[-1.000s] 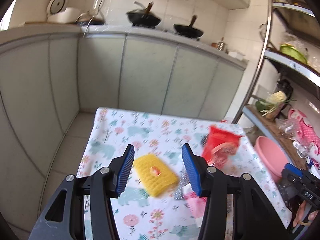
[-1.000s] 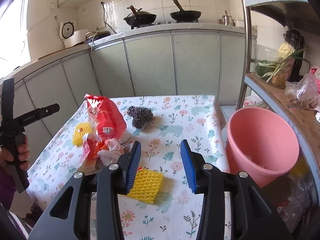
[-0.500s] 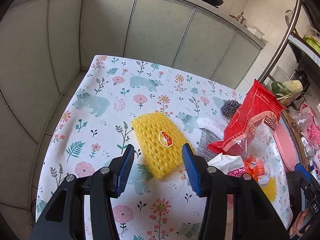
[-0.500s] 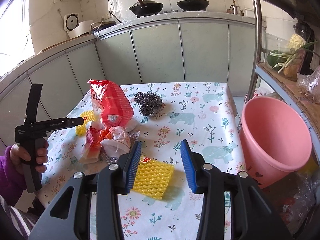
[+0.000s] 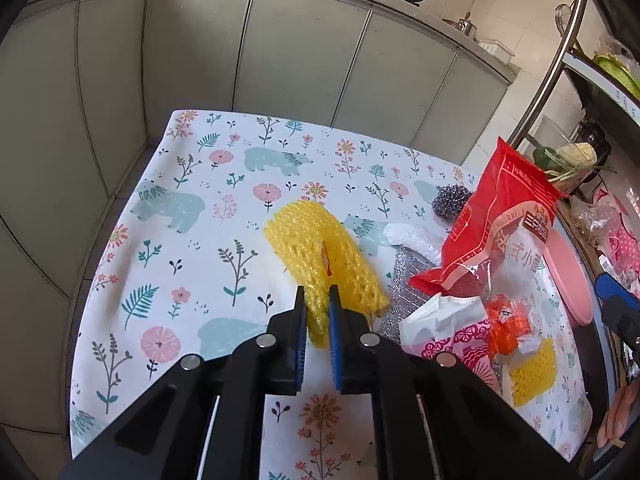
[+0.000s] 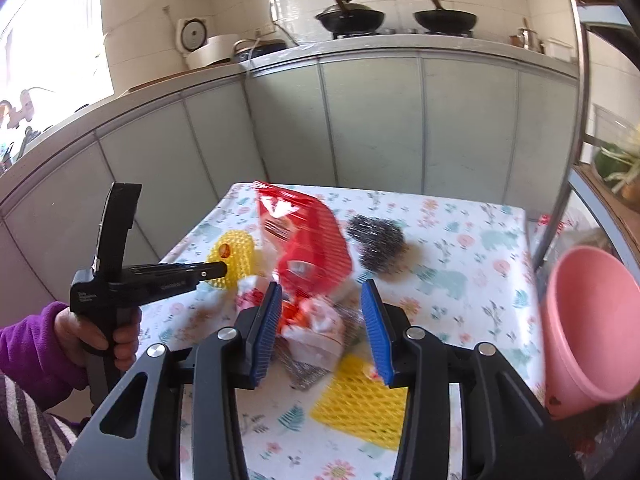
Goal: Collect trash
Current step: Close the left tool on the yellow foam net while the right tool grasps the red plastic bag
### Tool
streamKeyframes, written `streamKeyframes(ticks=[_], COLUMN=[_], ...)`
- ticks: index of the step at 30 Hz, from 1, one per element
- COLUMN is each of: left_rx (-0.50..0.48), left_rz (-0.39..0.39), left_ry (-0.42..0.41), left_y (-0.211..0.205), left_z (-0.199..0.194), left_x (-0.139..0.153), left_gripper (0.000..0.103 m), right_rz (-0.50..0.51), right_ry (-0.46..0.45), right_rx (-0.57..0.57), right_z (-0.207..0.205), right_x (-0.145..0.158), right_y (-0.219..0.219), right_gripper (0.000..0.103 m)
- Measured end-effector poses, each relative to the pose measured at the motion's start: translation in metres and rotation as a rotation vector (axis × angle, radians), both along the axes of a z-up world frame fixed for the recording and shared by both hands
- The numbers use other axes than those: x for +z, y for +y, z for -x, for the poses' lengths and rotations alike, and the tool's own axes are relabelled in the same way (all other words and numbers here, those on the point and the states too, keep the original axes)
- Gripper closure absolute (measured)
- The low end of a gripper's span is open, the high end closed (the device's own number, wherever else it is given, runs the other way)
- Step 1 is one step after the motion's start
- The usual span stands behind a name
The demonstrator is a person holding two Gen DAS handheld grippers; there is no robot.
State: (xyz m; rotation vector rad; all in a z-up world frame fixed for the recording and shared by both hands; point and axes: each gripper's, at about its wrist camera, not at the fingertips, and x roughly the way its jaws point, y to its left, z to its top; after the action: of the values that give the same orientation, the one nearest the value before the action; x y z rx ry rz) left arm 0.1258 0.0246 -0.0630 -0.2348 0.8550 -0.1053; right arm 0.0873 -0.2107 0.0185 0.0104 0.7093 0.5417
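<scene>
On the floral tablecloth [image 5: 168,240], the left gripper [image 5: 318,304] is clamped on a buckled yellow foam fruit net [image 5: 316,248]. Only the right wrist view shows the right gripper [image 6: 320,312], jaws parted and empty, over crumpled wrappers [image 6: 316,328], a second flat net [image 6: 360,408] at 6 o'clock, and the smooth pink plastic bucket [image 6: 584,332] at 3 o'clock.

Bright window daylight, fisheye-bent edges, motion blur in right wrist view.
</scene>
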Motion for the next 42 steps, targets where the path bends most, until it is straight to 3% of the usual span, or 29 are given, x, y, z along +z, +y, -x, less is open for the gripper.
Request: streamKeyframes(ticks=[7, 10, 12, 20, 25, 26, 28, 31, 42], left_rx=[0.017, 0.024, 0.026, 0.010, 0.002, 0.000, -0.004, -0.008, -0.016], left_rz=[0.043, 0.063, 0.078, 0.089, 0.074, 0.070, 0.066, 0.067, 0.065], left_ry=[-0.055, -0.066, -0.067, -0.062, -0.072, -0.073, -0.075, -0.079, -0.121], left_y=[0.018, 0.026, 0.029, 0.029, 0.028, 0.028, 0.027, 0.025, 0.021], left_z=[0.013, 0.016, 0.016, 0.007, 0.002, 0.001, -0.001, -0.003, 0.009], left_x=[0.023, 0.028, 0.030, 0.031, 0.036, 0.036, 0.038, 0.040, 0.056], left_gripper=[0.095, 0.095, 0.095, 0.095, 0.095, 0.095, 0.095, 0.095, 0.095], right_rz=[0.008, 0.007, 0.015, 0.055, 0.020, 0.020, 0.030, 0.017, -0.172], right_ry=[0.010, -0.023, -0.026, 0.052, 0.076, 0.079, 0.088, 0.092, 0.027], right_rx=[0.056, 0.062, 0.068, 0.146, 0.177, 0.184, 0.188, 0.183, 0.072], right_z=[-0.022, -0.035, -0.045, -0.095, -0.100, -0.099, -0.097, -0.092, -0.071], right_x=[0.010, 0.019, 0.022, 0.004, -0.001, -0.002, -0.004, -0.003, 0.035], right_y=[0.022, 0.024, 0.024, 0.042, 0.043, 0.043, 0.042, 0.038, -0.010], right_gripper=[0.060, 0.052, 0.051, 0.051, 0.051, 0.053, 0.074, 0.090, 0.095])
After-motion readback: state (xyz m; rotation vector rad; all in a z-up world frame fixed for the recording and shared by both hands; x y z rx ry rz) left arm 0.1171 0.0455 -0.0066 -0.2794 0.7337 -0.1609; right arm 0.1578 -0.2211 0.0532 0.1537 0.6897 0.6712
